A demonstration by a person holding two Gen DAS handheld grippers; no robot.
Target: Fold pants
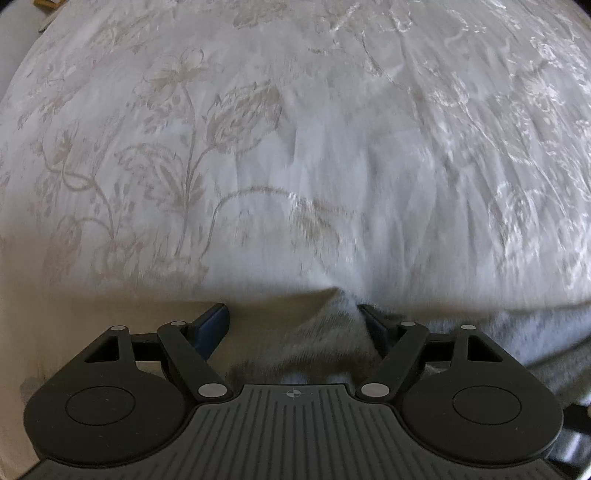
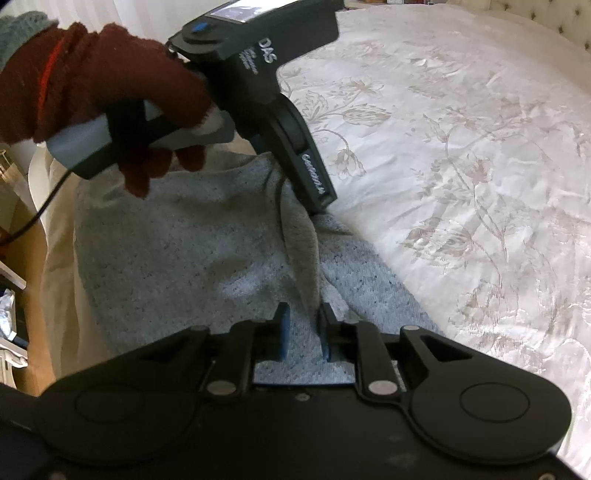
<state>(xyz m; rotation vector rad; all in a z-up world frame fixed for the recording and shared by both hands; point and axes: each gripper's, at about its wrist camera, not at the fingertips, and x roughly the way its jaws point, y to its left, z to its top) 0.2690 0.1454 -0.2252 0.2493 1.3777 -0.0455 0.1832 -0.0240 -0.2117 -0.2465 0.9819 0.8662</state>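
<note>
Grey knit pants (image 2: 177, 258) lie on the near edge of a bed, with a raised fold running between both grippers. In the left wrist view the pants (image 1: 325, 343) fill the bottom centre. My left gripper (image 1: 291, 321) is open wide; a fold of pants touches its right finger (image 1: 373, 325), not clamped. It also shows in the right wrist view (image 2: 317, 199), held by a hand in a dark red glove (image 2: 92, 96). My right gripper (image 2: 303, 332) has its jaws narrowed around a ridge of the pants, apparently pinching it.
The bed is covered by a white floral bedspread (image 1: 295, 147), which also shows in the right wrist view (image 2: 461, 166). The bed's edge and a wooden floor (image 2: 26, 258) lie at the left. A tufted headboard (image 2: 546, 18) stands at the far right.
</note>
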